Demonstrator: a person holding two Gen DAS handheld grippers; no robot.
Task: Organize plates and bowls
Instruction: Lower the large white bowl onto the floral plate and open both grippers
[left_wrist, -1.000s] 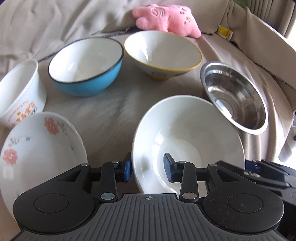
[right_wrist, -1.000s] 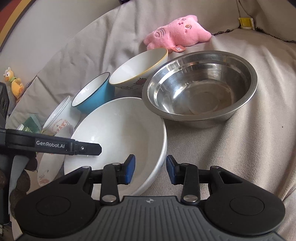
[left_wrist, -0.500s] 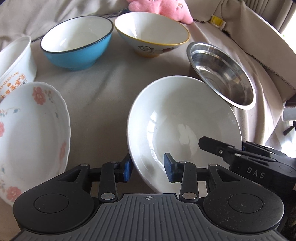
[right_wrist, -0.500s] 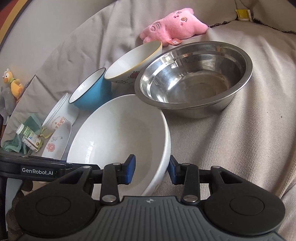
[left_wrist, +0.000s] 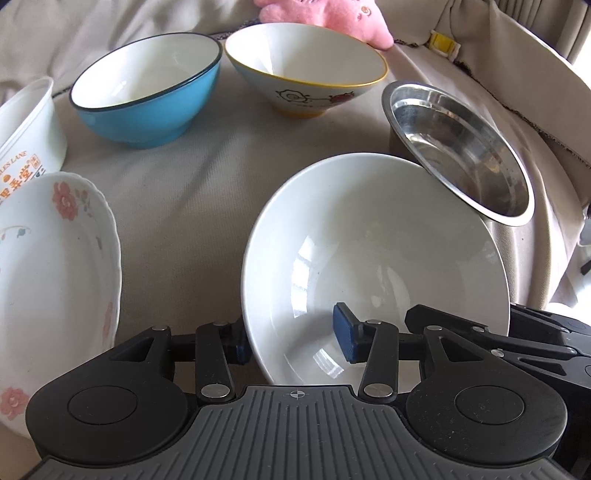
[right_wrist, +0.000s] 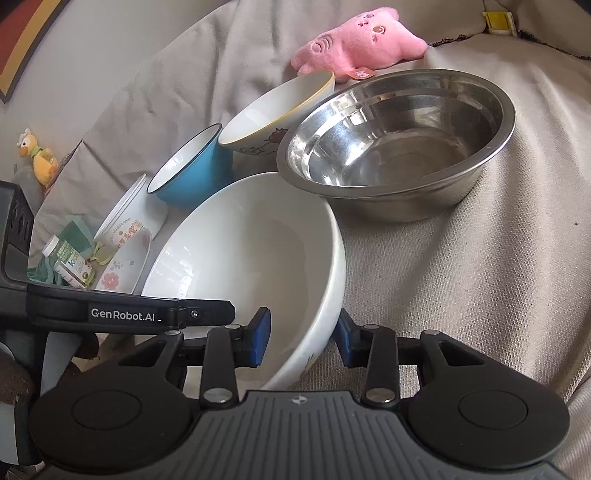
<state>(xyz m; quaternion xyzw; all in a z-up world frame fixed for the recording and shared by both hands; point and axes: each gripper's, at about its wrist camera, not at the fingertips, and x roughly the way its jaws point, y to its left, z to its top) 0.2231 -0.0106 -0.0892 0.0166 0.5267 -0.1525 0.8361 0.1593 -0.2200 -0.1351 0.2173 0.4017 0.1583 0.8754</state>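
A large white bowl (left_wrist: 373, 254) lies on the beige cloth, and it also shows in the right wrist view (right_wrist: 243, 258). My left gripper (left_wrist: 291, 339) straddles its near-left rim, one finger outside and one inside, with a gap left. My right gripper (right_wrist: 301, 341) straddles its near-right rim the same way, its fingers apart from the wall. A steel bowl (right_wrist: 399, 144) sits just behind the white bowl, and it also shows in the left wrist view (left_wrist: 465, 151). A blue bowl (left_wrist: 147, 92), a yellow-rimmed bowl (left_wrist: 306, 70), a flowered plate (left_wrist: 51, 273) and a white printed cup (left_wrist: 26, 125) stand around.
A pink plush toy (right_wrist: 354, 44) lies at the back against the folded cloth. A small bottle (right_wrist: 68, 262) and green cloth lie at the far left. A yellow plush (right_wrist: 37, 155) sits further left. The cloth rises in folds at back and right.
Both grippers have moved forward onto the white bowl's rim, one on each side. The left gripper's view has dropped closer to the bowls. The bowl looks slightly tilted.
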